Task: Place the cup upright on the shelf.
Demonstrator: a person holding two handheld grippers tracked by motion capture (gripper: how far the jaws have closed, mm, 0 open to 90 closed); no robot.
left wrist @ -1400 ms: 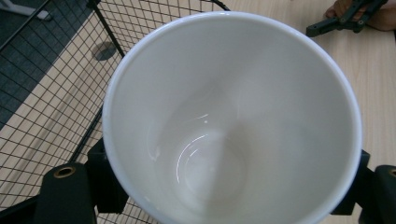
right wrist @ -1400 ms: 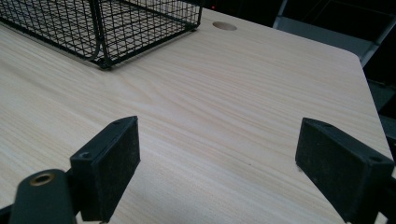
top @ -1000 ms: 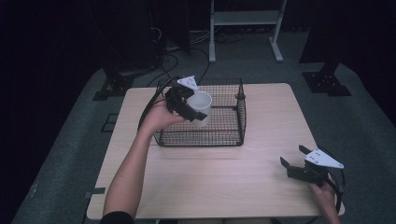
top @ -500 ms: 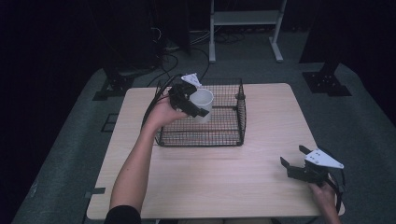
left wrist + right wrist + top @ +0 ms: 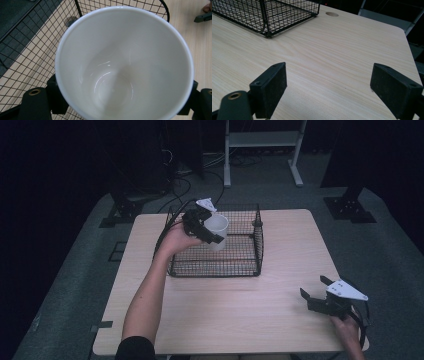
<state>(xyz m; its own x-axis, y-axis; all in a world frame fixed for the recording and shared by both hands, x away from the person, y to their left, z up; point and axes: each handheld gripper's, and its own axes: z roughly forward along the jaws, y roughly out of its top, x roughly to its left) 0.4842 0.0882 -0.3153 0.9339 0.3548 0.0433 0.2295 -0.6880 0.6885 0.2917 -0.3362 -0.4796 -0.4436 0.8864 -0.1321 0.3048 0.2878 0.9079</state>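
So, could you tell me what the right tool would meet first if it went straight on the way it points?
Probably nothing soon: the right tool, jaws open and empty, points across bare table. The wire basket lies left of that line, though depth is uncertain.

Cup [image 5: 125, 62]: white glazed ceramic by the look, smooth and glossy, with soft highlights inside the bowl.
Basket [image 5: 240, 265]: thin black wire mesh, coated metal, slight sheen on the thicker frame rods.
Worktop [image 5: 332, 55]: pale wood-grain laminate, smooth, matt to satin.
Left hand-held gripper [image 5: 207, 231]: black matt plastic body, white plate on top.
Right hand-held gripper [image 5: 332, 90]: jaw pads black, matt, faintly grainy, rubber-like.
Floor [image 5: 75, 285]: grey carpet, rough and dull.
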